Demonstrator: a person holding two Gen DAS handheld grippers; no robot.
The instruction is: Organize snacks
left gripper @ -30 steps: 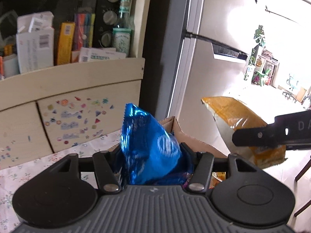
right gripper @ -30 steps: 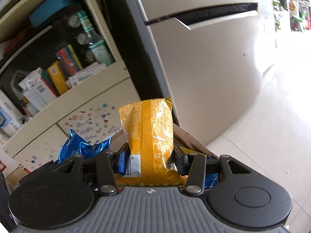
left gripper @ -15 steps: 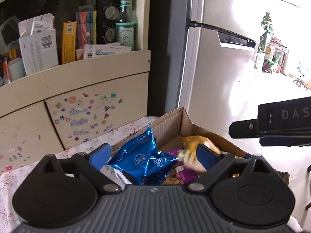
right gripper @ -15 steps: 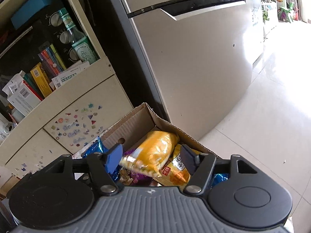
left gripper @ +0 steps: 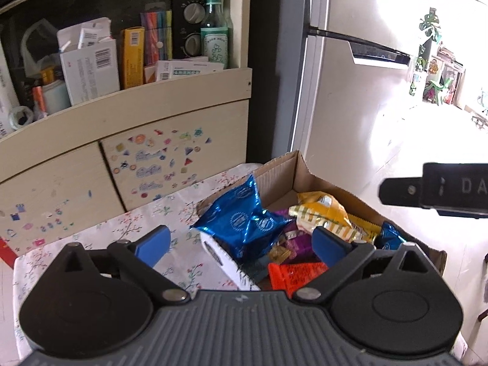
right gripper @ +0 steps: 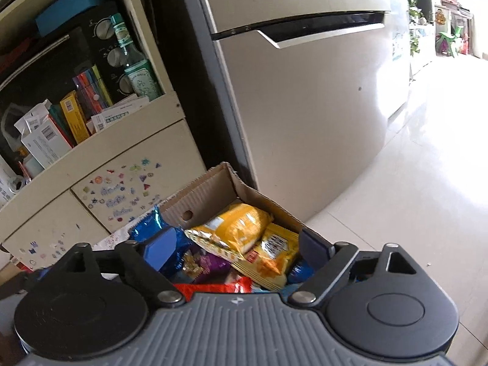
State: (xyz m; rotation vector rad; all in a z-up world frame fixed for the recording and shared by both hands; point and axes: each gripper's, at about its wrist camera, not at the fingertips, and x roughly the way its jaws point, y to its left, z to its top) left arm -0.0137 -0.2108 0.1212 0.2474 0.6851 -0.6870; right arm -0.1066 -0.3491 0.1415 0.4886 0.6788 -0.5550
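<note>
Both grippers have just let go: the left gripper [left gripper: 241, 244] spread wide, its blue packet [left gripper: 244, 222] dropped against the cardboard box's [left gripper: 280, 174] 9 o'clock wall; the right gripper [right gripper: 238, 248] likewise released, its yellow bag [right gripper: 238, 228] lying inside the box on the tabletop [left gripper: 146, 228].

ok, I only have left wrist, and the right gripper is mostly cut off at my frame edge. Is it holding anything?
Observer: No. In the right wrist view the right gripper has its fingers apart. They have just been opening and nothing is between them.
Operator: What's the yellow bag resting on? I can't tell here.
Observer: The yellow bag lies on its side across a flatter yellow packet inside the cardboard box.
Operator: Anything on the box's far wall?
Observer: A round hole in the corrugated wall.
</note>
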